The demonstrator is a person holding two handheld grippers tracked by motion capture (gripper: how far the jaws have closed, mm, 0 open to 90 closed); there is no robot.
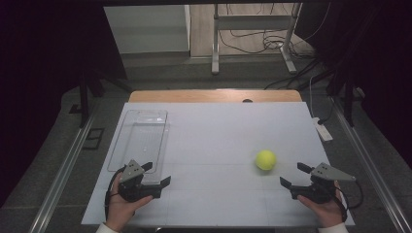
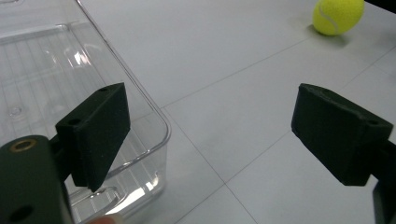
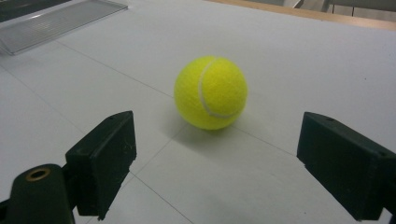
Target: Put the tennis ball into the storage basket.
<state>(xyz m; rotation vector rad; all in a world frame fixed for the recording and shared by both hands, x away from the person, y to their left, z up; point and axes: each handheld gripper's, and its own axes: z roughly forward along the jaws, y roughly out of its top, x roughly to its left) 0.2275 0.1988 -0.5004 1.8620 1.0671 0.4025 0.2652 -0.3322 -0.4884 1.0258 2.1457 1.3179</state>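
While your right gripper (image 3: 215, 163) stands spread and empty, the tennis ball (image 3: 211, 92) sits mid-frame ahead, untouched; a jaw nudging it off-centre could send it rolling. Left gripper (image 2: 205, 135): spread, empty.

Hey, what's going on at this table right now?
A person holds a gripper in each hand over a white table. The right gripper has its jaws open and points at a yellow tennis ball, just short of it and not touching. The left gripper, also open and holding nothing, sits at the near end of an empty clear plastic tray.
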